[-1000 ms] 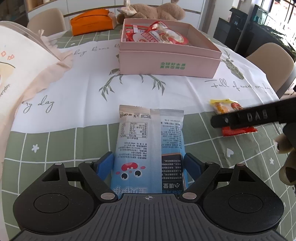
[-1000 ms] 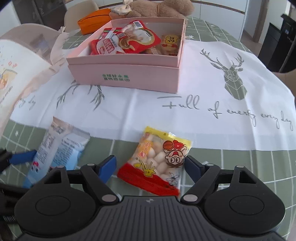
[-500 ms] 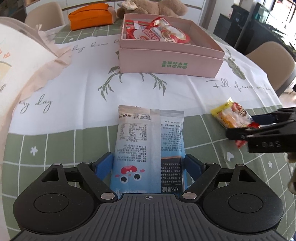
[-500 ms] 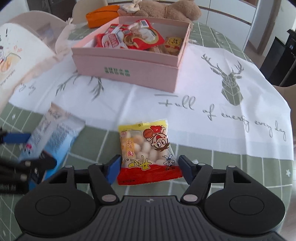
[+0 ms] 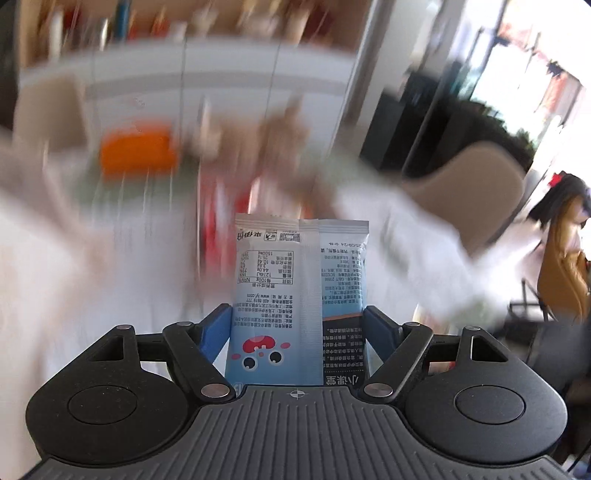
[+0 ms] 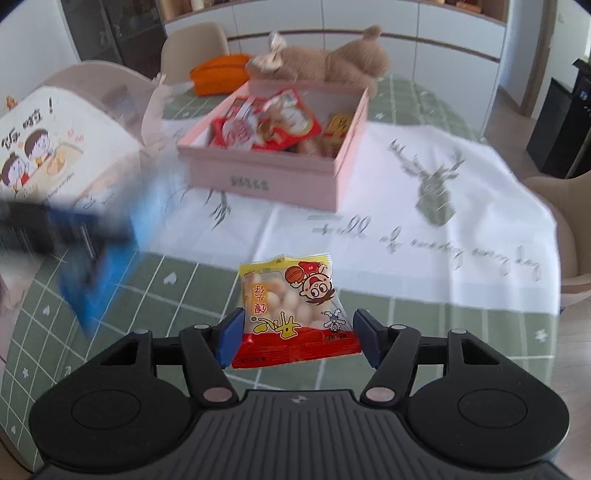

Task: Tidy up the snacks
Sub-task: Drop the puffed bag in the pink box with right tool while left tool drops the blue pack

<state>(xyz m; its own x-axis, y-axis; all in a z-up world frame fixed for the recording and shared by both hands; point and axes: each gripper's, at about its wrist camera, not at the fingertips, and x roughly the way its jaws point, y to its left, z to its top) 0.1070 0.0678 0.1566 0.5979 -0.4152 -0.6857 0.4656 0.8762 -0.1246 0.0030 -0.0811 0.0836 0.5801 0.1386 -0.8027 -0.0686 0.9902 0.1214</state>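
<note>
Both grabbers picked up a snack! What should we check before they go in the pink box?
1. Left gripper grips the blue packet, jaws just closing: ok.
2. Right gripper grips the yellow-and-red packet, off the table: ok.
3. Pink box open: ok.
4. Free room in the box: some at its right end, ok.
5. Left view clear: not ok, blurred.

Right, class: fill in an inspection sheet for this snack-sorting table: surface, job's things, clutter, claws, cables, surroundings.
Surface: green checked tablecloth under a white deer-print cloth.
Job's things: pink box holding snack packs; blue packet; yellow-red packet.
Clutter: teddy bear, orange pouch, cartoon bag.
Claws: left claw grips the blue packet, lifted; right claw grips the yellow-red packet.
Cables: nothing seen.
Surroundings: beige chairs, white cabinets.
</note>
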